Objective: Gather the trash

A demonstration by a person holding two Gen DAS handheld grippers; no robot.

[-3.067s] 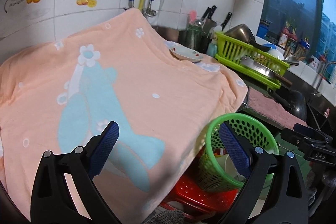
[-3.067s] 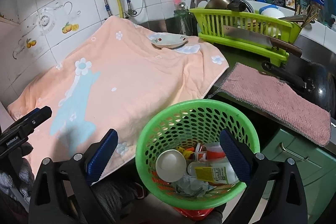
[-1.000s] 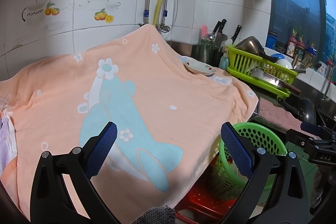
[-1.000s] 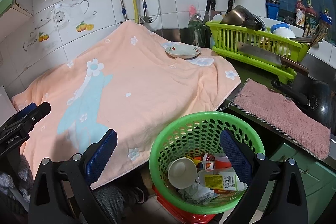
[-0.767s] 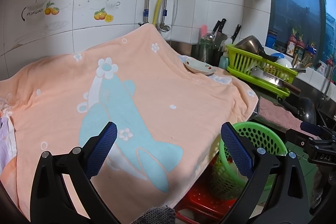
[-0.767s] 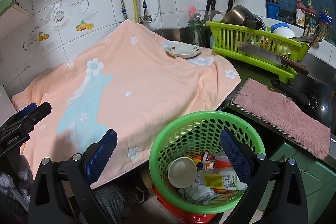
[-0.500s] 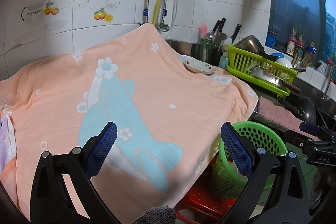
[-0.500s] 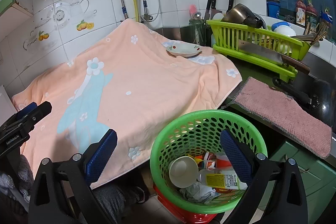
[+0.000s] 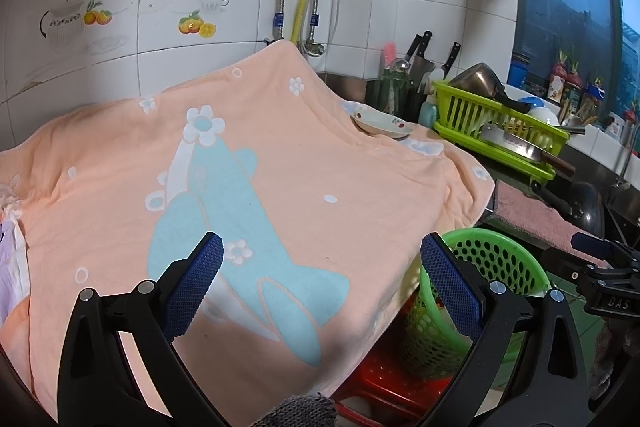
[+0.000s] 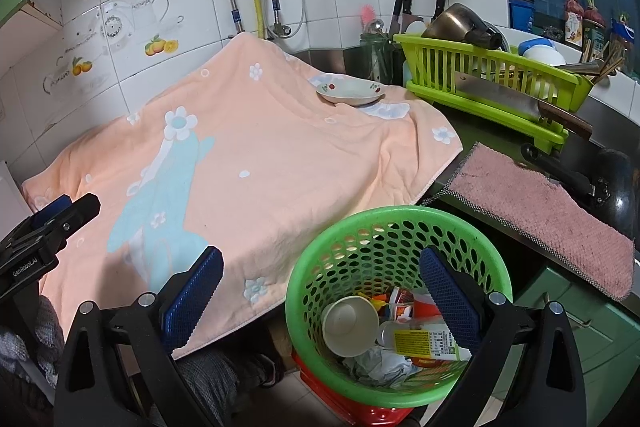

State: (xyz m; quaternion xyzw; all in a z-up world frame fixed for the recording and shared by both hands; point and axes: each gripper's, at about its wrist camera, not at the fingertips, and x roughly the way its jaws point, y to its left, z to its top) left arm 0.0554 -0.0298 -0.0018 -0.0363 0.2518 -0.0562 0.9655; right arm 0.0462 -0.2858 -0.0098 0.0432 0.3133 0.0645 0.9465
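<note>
A green mesh basket [image 10: 352,227] stands on a red stool below the counter's edge; it also shows in the left wrist view [image 9: 504,259]. It holds trash: a white paper cup [image 10: 350,321], a bottle with a yellow label [image 10: 424,341], cartons and crumpled paper. My right gripper [image 10: 320,295] is open and empty above the basket's near left. My left gripper [image 9: 322,283] is open and empty over the peach towel [image 9: 280,179]. The left gripper's body also shows at the left of the right wrist view [image 10: 44,231].
A white dish [image 10: 350,91] sits at the towel's far edge. A green dish rack [image 10: 492,75] with a pot and a cleaver stands at the right. A pink cloth [image 10: 536,211] lies on the counter beside a black pan [image 10: 616,187]. Knives stand behind.
Both grippers have lifted and drawn back slightly since three seconds ago, so the basket sits lower in view. Over the last second almost nothing moves. Both stay open.
</note>
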